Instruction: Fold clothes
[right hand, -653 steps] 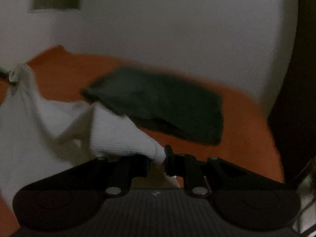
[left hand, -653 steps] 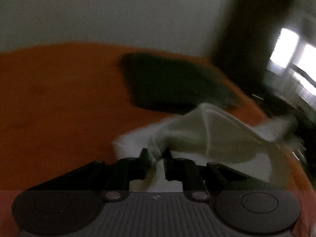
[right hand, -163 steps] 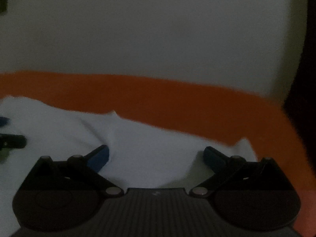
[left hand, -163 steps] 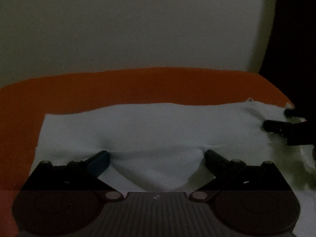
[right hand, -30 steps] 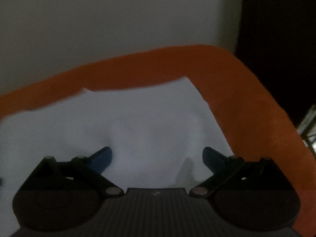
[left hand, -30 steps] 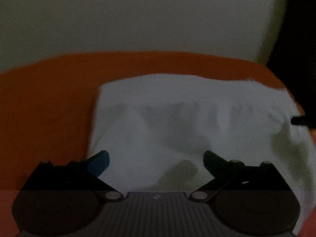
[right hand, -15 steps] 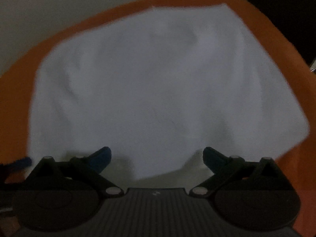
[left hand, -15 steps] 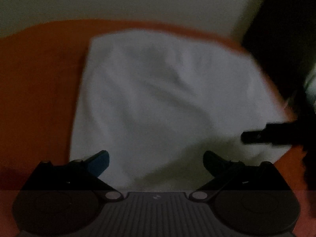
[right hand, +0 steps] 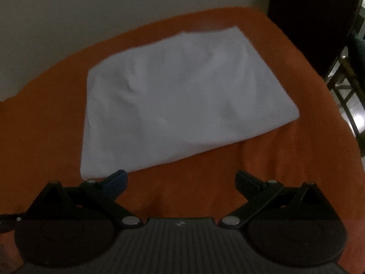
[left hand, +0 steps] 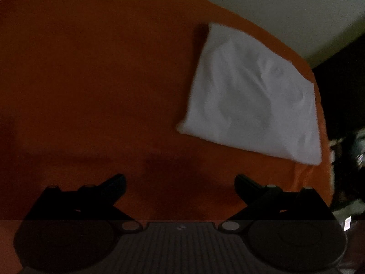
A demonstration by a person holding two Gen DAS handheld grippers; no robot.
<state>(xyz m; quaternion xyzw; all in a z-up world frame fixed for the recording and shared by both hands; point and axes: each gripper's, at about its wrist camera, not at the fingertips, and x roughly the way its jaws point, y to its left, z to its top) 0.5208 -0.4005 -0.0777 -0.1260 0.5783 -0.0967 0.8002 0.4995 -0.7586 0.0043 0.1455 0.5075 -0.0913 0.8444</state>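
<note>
Left gripper [left hand: 180, 183], right gripper [right hand: 181, 179]: jaws spread wide, empty.

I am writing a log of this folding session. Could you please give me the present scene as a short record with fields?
garment: white cloth, folded into a compact rectangle, some wrinkles on top
surface: orange cover, the cloth lies flat on it
left claw: open, holds nothing, over bare orange cover, apart from the cloth
right claw: open, holds nothing, just short of the cloth's near edge
background: pale wall, dark furniture at the right
lighting: dim
</note>
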